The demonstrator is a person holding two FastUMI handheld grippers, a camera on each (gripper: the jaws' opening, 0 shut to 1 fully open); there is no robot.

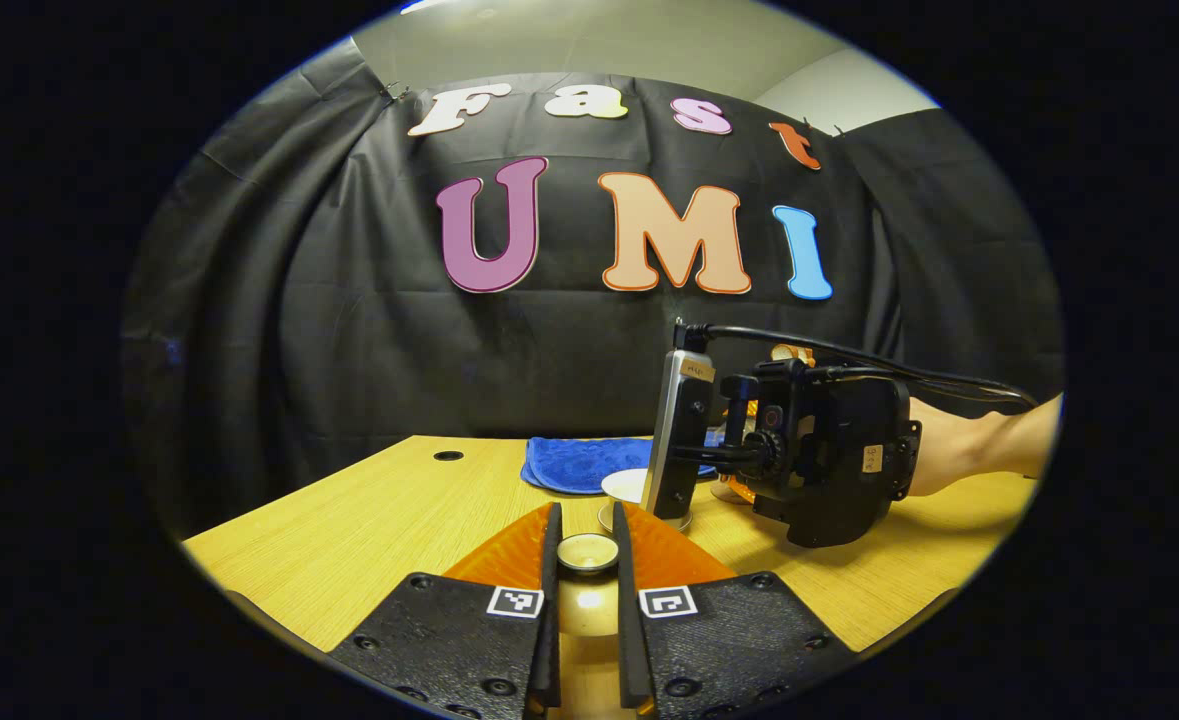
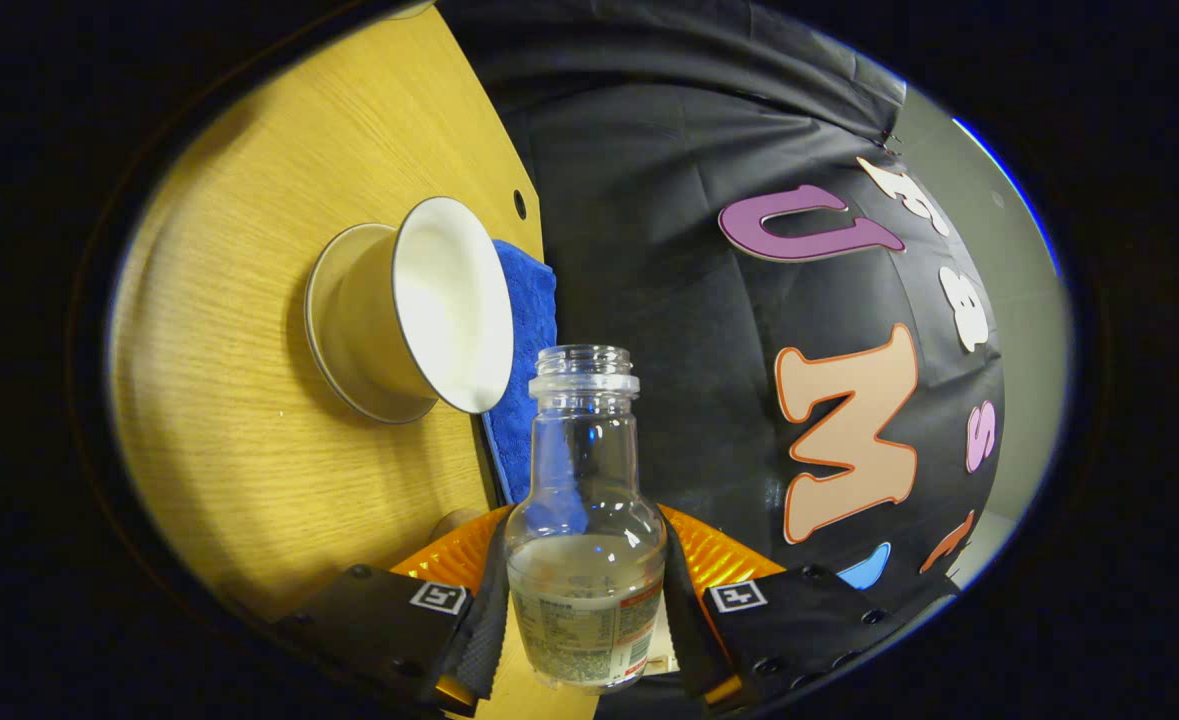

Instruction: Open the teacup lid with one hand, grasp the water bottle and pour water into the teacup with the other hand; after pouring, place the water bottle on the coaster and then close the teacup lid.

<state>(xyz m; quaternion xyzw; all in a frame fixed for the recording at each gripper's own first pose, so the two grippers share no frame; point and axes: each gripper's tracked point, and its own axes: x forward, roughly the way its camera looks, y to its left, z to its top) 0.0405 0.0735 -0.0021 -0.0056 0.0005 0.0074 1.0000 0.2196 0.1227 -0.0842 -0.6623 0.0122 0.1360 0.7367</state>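
Observation:
In the right gripper view, my right gripper [image 2: 584, 527] is shut on a clear, uncapped water bottle [image 2: 583, 590]. The bottle is rolled sideways and water fills its lower part. Its mouth points past the uncovered teacup [image 2: 427, 312], which has a white inside and stands on a saucer [image 2: 321, 330]. In the left gripper view, my left gripper [image 1: 585, 515] is shut on the small round teacup lid [image 1: 588, 552], held above the table. Beyond it the teacup rim [image 1: 627, 485] peeks out beside the right gripper's housing [image 1: 829, 450], which a hand [image 1: 979, 450] holds.
A folded blue cloth [image 1: 579, 462] lies on the wooden table [image 1: 369, 520] behind the cup, near the black booth wall; it also shows as the blue cloth [image 2: 524, 400]. A round cable hole [image 1: 447, 456] sits at the far left of the table.

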